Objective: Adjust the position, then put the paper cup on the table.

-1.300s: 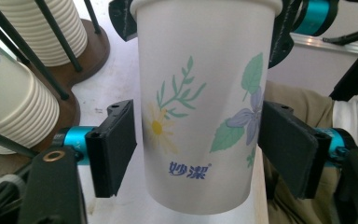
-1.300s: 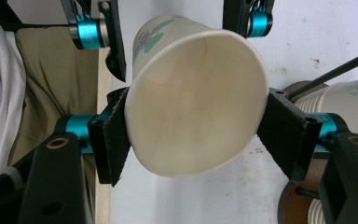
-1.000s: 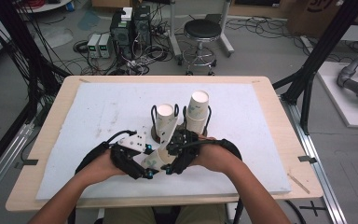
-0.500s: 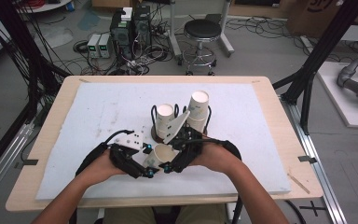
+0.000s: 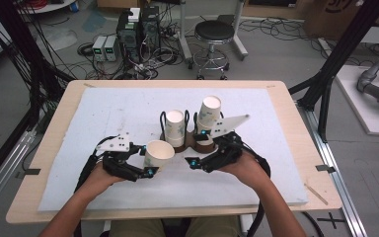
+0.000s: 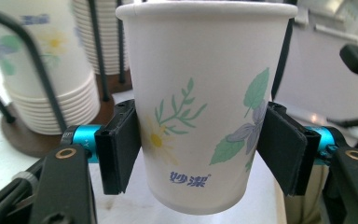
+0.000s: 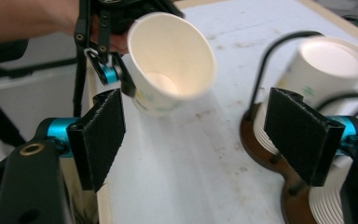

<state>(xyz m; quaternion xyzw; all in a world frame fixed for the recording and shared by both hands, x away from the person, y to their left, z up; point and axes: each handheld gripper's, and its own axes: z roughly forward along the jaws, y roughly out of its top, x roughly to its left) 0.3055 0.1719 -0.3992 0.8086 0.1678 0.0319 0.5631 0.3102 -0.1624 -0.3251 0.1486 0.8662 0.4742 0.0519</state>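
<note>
My left gripper (image 6: 200, 154) is clamped on a floral paper cup (image 6: 205, 102) printed "妙潔", held above the white mat (image 5: 103, 113) beside the cup-stack holder (image 5: 197, 143), while my right gripper (image 7: 205, 135) stands apart, empty.

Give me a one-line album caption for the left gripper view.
Left gripper clamps a flower-printed paper cup by its sides, cup stacks in a wire holder behind.
</note>
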